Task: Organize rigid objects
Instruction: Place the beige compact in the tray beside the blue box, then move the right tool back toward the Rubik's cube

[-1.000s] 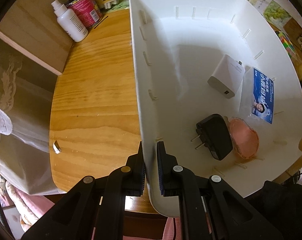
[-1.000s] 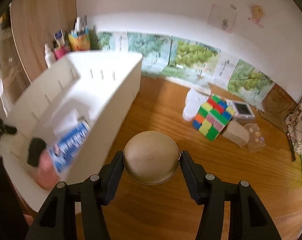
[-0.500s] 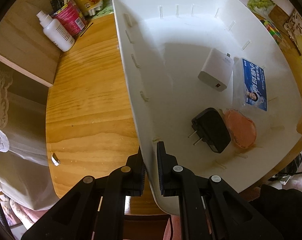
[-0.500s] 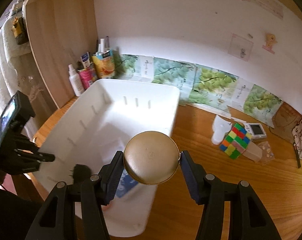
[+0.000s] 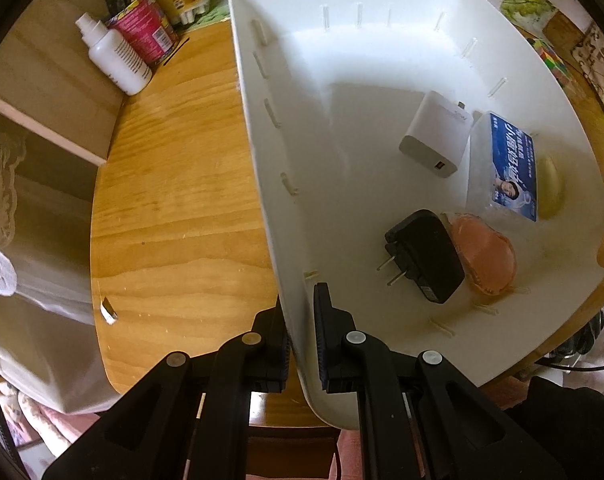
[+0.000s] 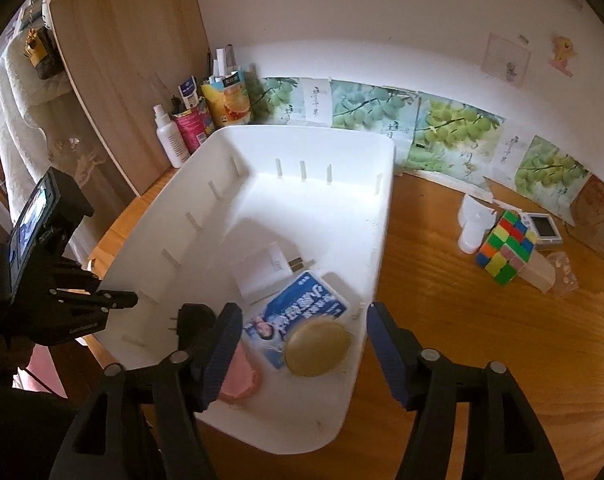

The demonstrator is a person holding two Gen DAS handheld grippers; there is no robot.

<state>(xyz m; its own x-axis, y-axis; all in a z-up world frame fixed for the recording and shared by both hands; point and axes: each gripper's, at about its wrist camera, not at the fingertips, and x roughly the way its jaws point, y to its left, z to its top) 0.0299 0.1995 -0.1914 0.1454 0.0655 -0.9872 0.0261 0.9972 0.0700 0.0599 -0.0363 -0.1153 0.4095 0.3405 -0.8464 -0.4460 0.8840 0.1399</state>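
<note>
White bin (image 6: 262, 152) on a honey-brown wood-grain table (image 5: 174, 200). Inside: white charger (image 5: 435, 134), black plug adapter (image 5: 425, 256), translucent pink-orange case (image 5: 483, 260), blue packet with white lettering (image 6: 298, 312), and matte gold disc (image 6: 315, 346). On the table: white bottle (image 5: 114, 56), magenta can (image 5: 144, 32), yellow carton (image 6: 226, 100), and a cube (image 6: 505, 246) chequered green, red, yellow, orange, pink. Green grape prints (image 6: 441, 132) line the white wall. Black grippers with blue pads (image 6: 383, 350).

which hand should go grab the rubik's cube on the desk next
Right. The right gripper is opening with the gold disc dropped in the white bin, and the cube lies on its side. The left gripper is clamping the bin wall.
</note>
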